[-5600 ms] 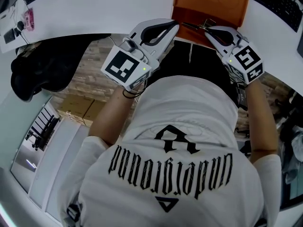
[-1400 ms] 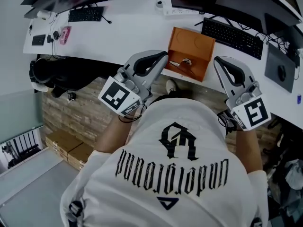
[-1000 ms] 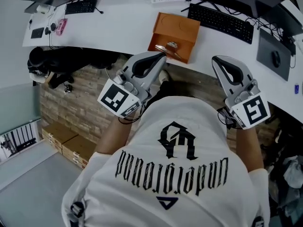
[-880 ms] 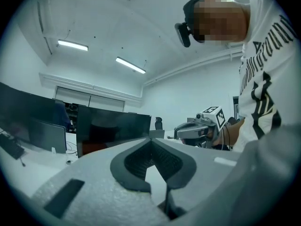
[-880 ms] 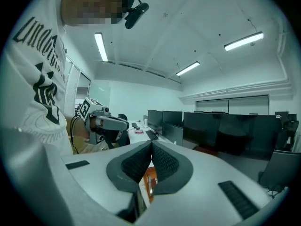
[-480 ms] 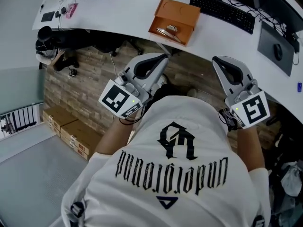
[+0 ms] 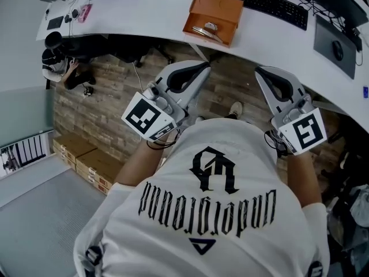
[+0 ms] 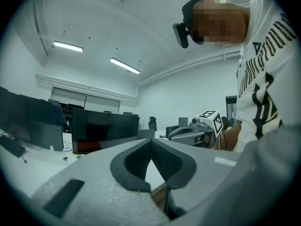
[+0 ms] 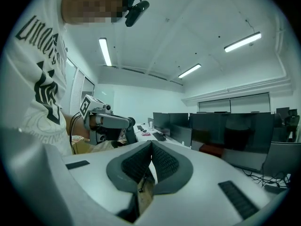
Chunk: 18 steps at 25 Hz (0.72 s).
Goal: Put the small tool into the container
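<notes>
A person holds the left gripper [image 7: 200, 69] and right gripper [image 7: 260, 73] in front of the chest, each with its jaws pressed together on nothing. The small tool [image 7: 210, 27] lies inside the orange container [image 7: 222, 4] on the white desk [image 7: 144, 13], well apart from both grippers.

Your desk [image 7: 161, 16] is white and curved, with keyboards [image 7: 268, 4] and dark monitors [image 8: 106, 128] on it. The floor [image 7: 109, 108] under it is brick-pattern, and cardboard boxes [image 7: 86, 160] sit at your left. White walls [image 8: 188, 98], strip lights [image 8: 124, 66] on the ceiling
</notes>
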{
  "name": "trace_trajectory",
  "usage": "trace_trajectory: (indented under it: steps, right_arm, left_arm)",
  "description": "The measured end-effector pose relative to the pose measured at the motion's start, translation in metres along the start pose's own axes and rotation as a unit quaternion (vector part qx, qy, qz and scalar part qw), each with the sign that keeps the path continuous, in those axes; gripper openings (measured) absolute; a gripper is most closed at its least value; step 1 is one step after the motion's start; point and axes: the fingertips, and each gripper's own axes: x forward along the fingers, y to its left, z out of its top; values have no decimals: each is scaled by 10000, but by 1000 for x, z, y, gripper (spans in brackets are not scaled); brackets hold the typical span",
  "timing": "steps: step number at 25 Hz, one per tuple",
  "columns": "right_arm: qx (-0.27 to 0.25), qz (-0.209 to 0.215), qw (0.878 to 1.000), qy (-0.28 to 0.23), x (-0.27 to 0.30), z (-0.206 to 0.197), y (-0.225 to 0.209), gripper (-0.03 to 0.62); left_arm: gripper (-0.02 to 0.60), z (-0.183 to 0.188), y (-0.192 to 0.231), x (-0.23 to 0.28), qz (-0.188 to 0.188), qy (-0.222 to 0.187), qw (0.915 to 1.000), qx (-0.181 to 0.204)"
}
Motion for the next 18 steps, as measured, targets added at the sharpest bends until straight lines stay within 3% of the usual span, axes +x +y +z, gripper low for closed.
trace_trajectory:
  steps: [18]
  right_arm:
    - [-22,-87,9999,116,44,16,165,15]
  left_arm:
    - [15,-13,-2,-191,148,-125,9998,-101]
